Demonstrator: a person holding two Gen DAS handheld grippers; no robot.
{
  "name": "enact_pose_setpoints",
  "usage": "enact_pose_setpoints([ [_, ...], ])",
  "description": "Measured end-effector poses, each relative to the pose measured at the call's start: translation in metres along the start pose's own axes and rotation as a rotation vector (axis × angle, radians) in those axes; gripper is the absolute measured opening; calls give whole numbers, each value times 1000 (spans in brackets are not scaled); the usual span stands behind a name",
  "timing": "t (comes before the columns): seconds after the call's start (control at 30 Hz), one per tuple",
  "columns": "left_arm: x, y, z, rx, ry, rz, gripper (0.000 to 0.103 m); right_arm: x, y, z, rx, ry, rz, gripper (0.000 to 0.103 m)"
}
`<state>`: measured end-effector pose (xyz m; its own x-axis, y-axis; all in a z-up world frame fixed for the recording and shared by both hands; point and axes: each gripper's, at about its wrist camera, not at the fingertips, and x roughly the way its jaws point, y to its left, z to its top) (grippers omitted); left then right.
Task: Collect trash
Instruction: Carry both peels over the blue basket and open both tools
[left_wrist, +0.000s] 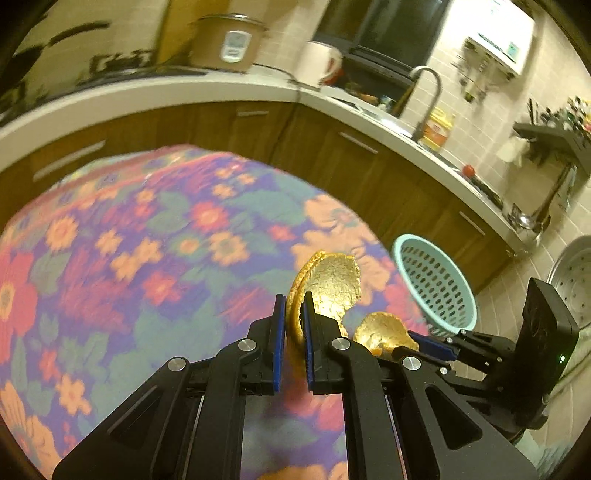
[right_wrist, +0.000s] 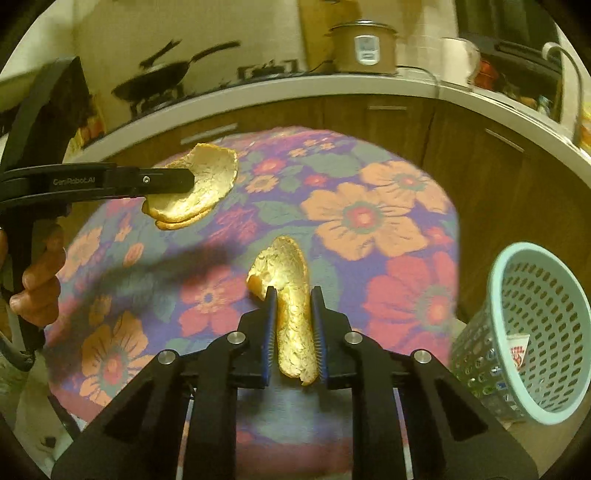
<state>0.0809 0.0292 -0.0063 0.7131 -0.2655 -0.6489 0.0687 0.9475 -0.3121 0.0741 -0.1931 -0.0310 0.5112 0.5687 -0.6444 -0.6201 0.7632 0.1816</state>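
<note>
Both peels were up but not yet binned: the left tool (left_wrist: 294, 314) pinched one orange peel (left_wrist: 332, 284) at frame centre, the right tool (right_wrist: 293, 306) clamped another peel (right_wrist: 291, 295), with the basket (right_wrist: 532, 291) at lower right still awaiting them.

Dim, warm yellow light; heavy fisheye bending with dark corners, motion blur across both backgrounds.
</note>
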Motion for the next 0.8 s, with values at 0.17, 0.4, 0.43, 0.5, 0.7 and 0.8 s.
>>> enact_pose_setpoints([
  [0.17, 24, -43, 25, 85, 30, -46, 7, -23, -49, 6, 115, -61, -32, 15],
  [0.4, 83, -111, 50, 196, 115, -111, 7, -58, -141, -2, 311, -140, -159, 15],
  [0.43, 96, -126, 53, 209, 130, -129, 7, -61, -155, -6, 343, -143, -183, 15],
  [0.5, 118, -146, 58, 219, 151, -160, 7, -66, -177, -12, 385, -143, -222, 15],
  [0.7, 180, -192, 55, 248, 231, -196, 7, -62, -234, -25, 507, -109, -302, 15],
  [0.8, 203, -201, 49, 231, 260, -207, 7, -54, -246, -27, 531, -88, -320, 16],
])
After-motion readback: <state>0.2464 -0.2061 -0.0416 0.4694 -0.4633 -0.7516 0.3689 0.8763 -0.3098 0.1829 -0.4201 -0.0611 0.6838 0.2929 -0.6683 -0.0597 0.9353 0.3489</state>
